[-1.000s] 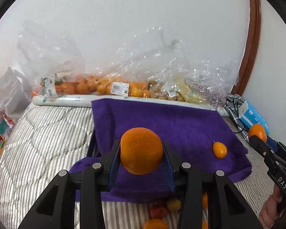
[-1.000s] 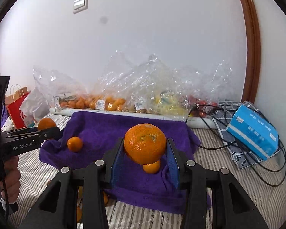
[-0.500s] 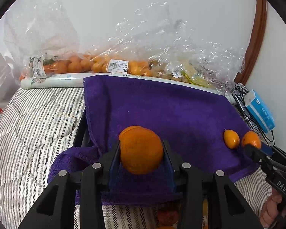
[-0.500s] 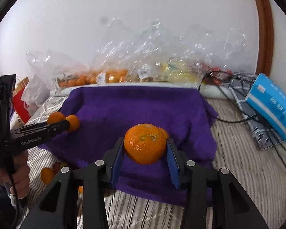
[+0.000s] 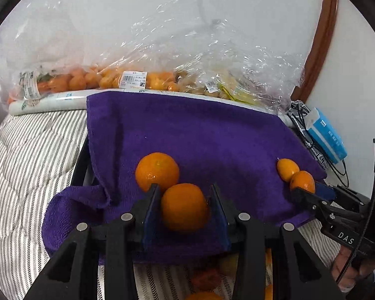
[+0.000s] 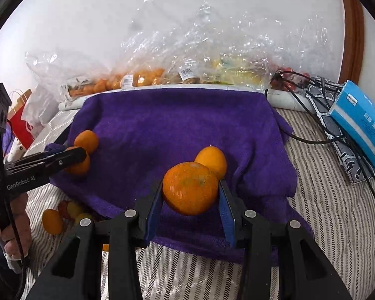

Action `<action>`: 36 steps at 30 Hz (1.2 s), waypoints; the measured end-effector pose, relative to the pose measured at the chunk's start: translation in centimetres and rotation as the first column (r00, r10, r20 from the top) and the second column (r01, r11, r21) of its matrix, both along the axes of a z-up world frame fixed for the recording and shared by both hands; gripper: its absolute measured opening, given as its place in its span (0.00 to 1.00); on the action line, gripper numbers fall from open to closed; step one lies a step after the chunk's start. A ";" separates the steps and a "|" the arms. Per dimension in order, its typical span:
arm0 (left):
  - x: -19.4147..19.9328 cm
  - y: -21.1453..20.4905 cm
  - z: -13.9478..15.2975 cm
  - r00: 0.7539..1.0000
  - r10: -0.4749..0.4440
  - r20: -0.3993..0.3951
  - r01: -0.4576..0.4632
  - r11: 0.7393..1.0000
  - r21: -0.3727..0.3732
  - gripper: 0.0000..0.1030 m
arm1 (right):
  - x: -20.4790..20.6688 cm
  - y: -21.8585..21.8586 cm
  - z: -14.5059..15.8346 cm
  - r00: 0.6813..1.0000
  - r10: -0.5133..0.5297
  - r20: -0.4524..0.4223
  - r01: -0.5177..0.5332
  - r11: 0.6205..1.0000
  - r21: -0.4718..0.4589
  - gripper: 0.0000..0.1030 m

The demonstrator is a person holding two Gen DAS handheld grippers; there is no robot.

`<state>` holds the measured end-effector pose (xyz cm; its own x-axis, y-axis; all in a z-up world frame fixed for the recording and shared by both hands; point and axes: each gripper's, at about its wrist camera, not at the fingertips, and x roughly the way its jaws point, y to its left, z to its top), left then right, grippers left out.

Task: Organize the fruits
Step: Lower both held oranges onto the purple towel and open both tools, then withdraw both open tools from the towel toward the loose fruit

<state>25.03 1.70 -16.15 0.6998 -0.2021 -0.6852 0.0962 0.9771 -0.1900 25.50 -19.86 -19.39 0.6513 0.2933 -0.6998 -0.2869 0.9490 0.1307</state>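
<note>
- Landmark: purple towel (image 5: 212, 137), spread over a striped bed (image 5: 32, 155); all places below are given against it.
- Left gripper (image 5: 185, 207): I hold it pinching an orange (image 5: 183, 206) between the blue pads, low over the towel's near edge.
- Right gripper (image 6: 190, 195): I hold it pinching a second orange (image 6: 190, 191), over the towel's near right part.
- Resting mandarin (image 5: 157, 171): lies on the towel, just behind my left-held orange; whether the two touch I cannot tell from this angle.
- Small yellow-orange fruit (image 6: 210, 161): lies on the towel, just behind my right-held orange, again too close to separate by sight.
- Loose fruit (image 6: 62, 215): a few pieces on the bed off the towel's near-left edge, not yet sorted.
- Bagged fruit (image 5: 127, 80): in clear plastic along the wall behind the towel's far edge.
- Blue box (image 6: 362, 125): on the bed, well to the right of the towel.
- Step in hand, as I judge it: setting each held orange down beside its like on the towel.
- Next move calls for: lowering until each orange bears on the cloth, then spreading the pads gently so neither rolls off or knocks its neighbour.
</note>
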 end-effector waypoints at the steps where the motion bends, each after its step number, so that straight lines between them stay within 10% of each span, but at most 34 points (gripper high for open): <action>1: 0.0 0.0 0.0 1.000 0.001 0.001 -0.001 1.000 0.001 0.38 | 0.0 0.1 -0.1 1.000 -0.002 0.001 0.002 1.000 -0.010 0.42; 19: -2.0 -0.7 1.6 0.996 -0.056 0.063 0.056 0.998 0.003 0.59 | -2.0 0.2 1.7 0.991 0.020 0.130 -0.022 1.000 0.021 0.60; 36: -11.3 5.8 1.2 0.992 0.087 0.087 -0.082 0.995 -0.054 0.68 | -10.0 2.0 4.6 0.991 -0.006 0.130 -0.002 0.998 0.058 0.60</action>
